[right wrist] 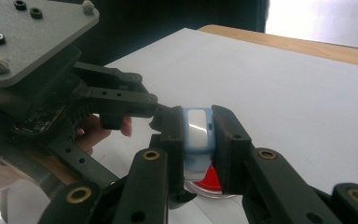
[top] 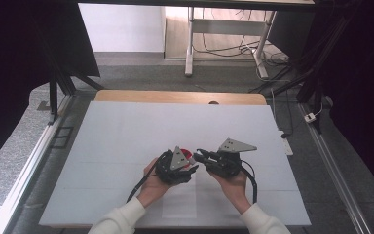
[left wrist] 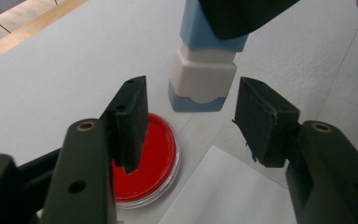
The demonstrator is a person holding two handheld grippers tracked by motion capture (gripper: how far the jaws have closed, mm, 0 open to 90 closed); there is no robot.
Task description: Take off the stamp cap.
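Boxy blue-white plastic stamp [right wrist: 198, 132] clamped in right hand-held gripper [right wrist: 199, 140]; round glossy red pad [left wrist: 148, 161].

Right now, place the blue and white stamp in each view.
High view: hidden between the two grippers at lower centre.
Left gripper view: the stamp stands upright at top centre, beyond the open jaws.
Right gripper view: stamp clamped between the jaws, centre.
Shared landmark: the red dish beside it.

- A wooden table [top: 126, 95] is covered almost wholly by a white sheet [top: 126, 136].
- A round red ink pad [left wrist: 156, 149] in a clear case is laid on the sheet.
- A white paper [left wrist: 223, 196] is laid flat just beside the ink pad.
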